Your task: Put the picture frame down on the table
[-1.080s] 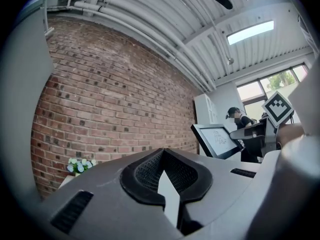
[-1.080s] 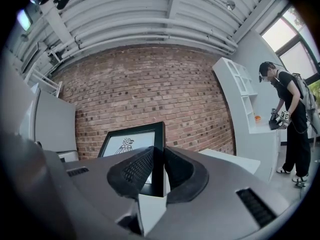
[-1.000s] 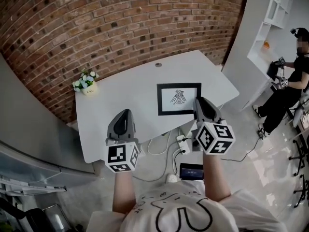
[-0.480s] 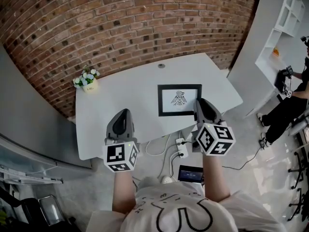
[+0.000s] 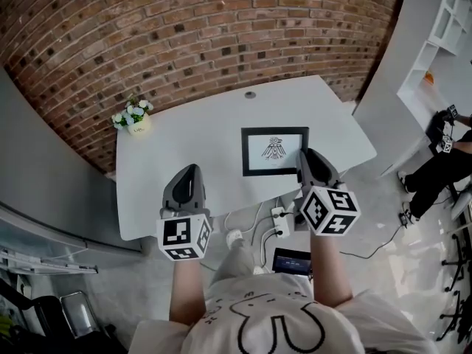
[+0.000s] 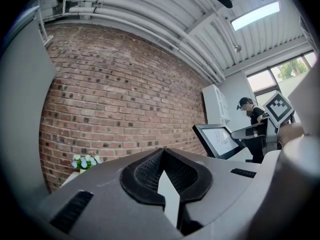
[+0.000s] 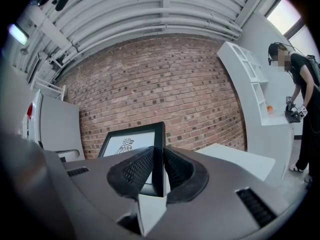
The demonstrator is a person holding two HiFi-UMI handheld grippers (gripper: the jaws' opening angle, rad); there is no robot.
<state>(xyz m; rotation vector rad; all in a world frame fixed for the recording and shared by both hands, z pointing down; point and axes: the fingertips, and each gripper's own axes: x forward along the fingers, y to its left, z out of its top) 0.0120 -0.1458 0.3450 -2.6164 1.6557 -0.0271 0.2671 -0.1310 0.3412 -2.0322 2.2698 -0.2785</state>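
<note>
**Frame gripped by its right edge over the table**

The right gripper [image 5: 306, 159] has its jaws closed on the right edge of the picture frame [image 5: 274, 151]. In the right gripper view the thin black edge sits squeezed between the two ribbed pads [image 7: 137, 170], and the white picture with its dark bird-like figure faces left.

From the head view, the frame is over the near right part of the white table [image 5: 192, 139], just inside the near edge. The left gripper view shows it standing tilted rather than lying flat. Whether its lower edge touches the tabletop cannot be told from these views.

The left gripper [image 5: 188, 175] is at the near left edge of the table, well apart from the frame. Its jaws appear to meet at the tips, with nothing between them.

A small pot of white flowers [image 5: 133, 119] stands at the far left corner of the table, in front of the brick wall [image 5: 184, 35].
</note>
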